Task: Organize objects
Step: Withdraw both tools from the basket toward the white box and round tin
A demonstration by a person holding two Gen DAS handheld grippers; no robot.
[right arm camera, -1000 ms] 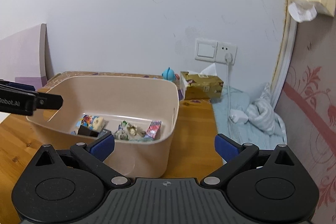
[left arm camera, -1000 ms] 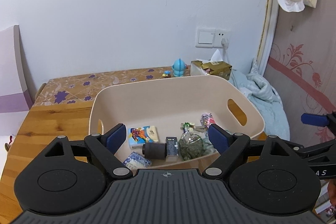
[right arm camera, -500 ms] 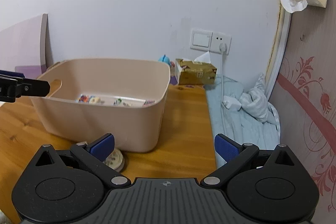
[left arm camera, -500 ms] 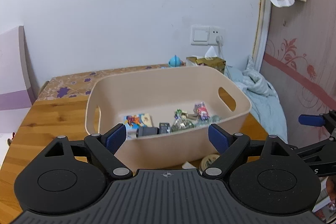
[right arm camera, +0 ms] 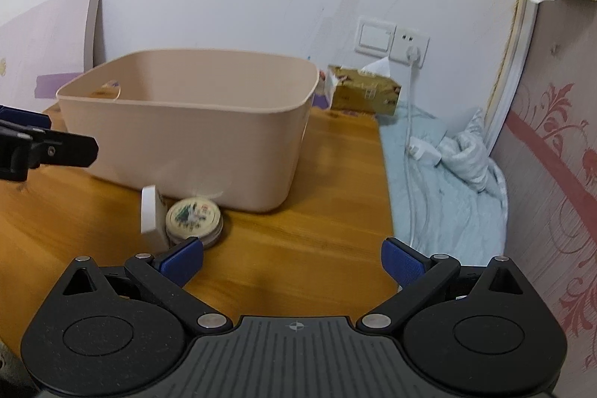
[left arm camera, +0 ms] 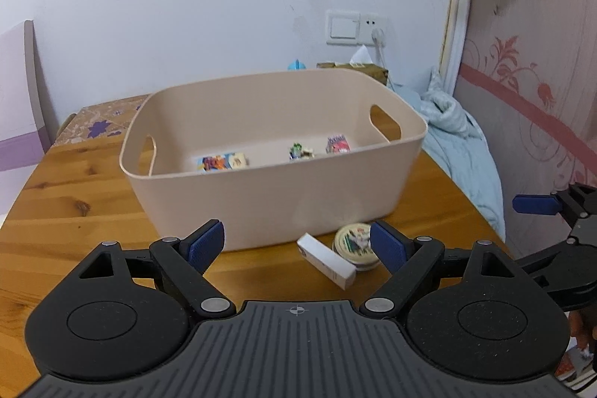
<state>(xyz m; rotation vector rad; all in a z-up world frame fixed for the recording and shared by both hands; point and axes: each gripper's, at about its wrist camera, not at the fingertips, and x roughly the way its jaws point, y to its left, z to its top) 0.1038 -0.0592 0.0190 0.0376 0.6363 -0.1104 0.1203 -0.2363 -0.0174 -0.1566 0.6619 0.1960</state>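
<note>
Beige plastic tub with cut-out handles (left arm camera: 283,189) sits mid wooden table (left arm camera: 74,196), few small colourful packets (left arm camera: 224,162) on its floor. Round cream tin with printed lid (left arm camera: 356,246) and small white rectangular box (left arm camera: 328,260) lie touching each other, just beside tub's near wall, at 6 o'clock of tub. Left gripper (left arm camera: 296,243) hovers over them, jaws wide apart, nothing between. Right gripper (right arm camera: 293,260) above bare table, jaws spread, empty; tin at its 10 o'clock. Gold tissue box (right arm camera: 363,92) behind tub, at wall.
</note>
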